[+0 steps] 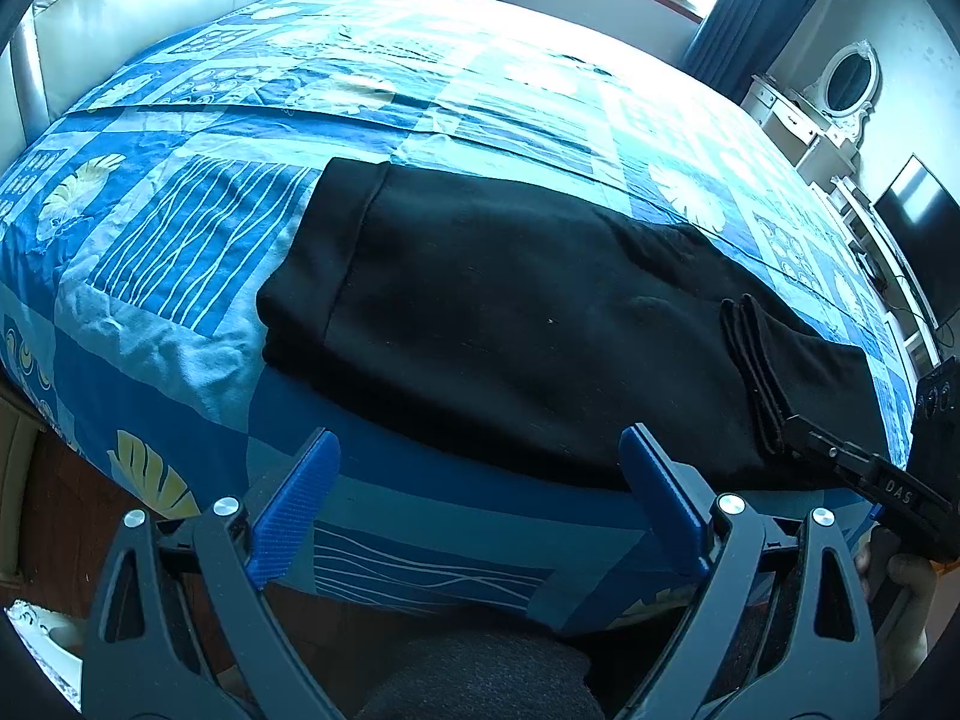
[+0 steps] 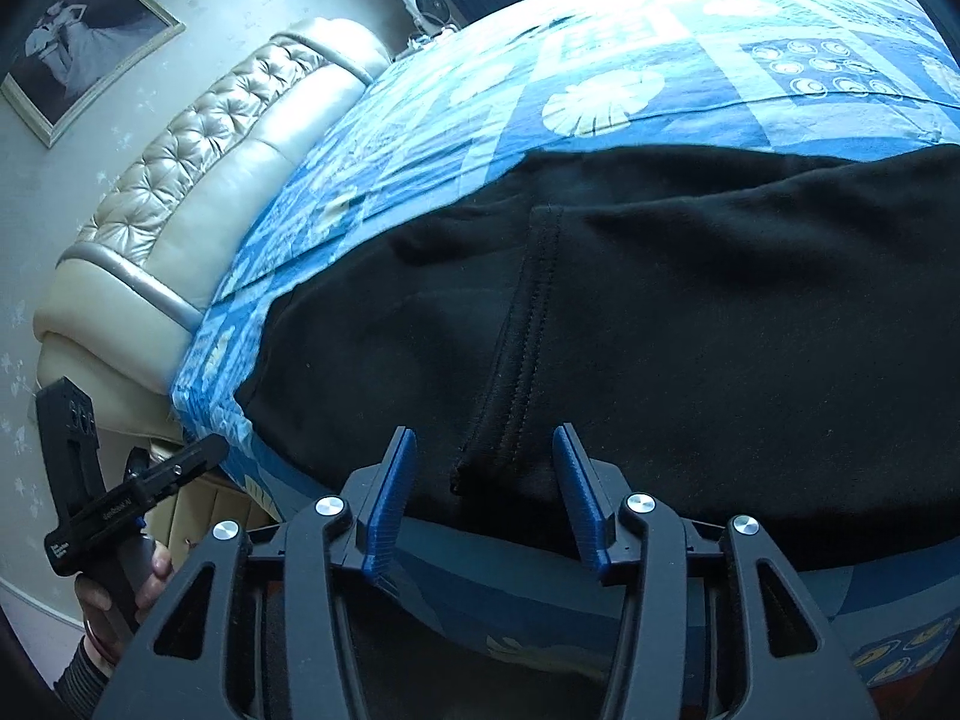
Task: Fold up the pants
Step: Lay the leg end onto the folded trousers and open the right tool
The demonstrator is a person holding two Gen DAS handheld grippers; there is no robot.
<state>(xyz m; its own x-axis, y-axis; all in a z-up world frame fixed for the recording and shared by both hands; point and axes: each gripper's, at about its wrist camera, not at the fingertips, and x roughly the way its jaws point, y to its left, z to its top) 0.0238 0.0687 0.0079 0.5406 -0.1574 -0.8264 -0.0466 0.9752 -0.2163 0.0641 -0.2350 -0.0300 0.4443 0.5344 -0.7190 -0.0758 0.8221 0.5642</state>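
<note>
Black pants (image 1: 510,312) lie folded along the near edge of the bed, waistband end (image 1: 336,240) to the left and stacked cuffs (image 1: 756,372) to the right. My left gripper (image 1: 480,437) hangs open at the bed's edge just short of the pants, with nothing between its blue pads (image 1: 294,504). In the right wrist view the pants (image 2: 720,330) fill the middle. My right gripper (image 2: 485,433) stands with its jaws apart around the stitched cuff edge (image 2: 516,360), and its pads (image 2: 579,498) are clear of the cloth. The right gripper (image 1: 801,429) also shows beside the cuffs in the left wrist view.
A blue patterned bedcover (image 1: 180,252) spreads beyond the pants. A padded cream headboard (image 2: 180,180) stands at the left end of the bed. A white dresser with an oval mirror (image 1: 840,96) and a dark screen (image 1: 918,228) line the right wall. A person's hand (image 2: 120,588) holds the left gripper (image 2: 198,456).
</note>
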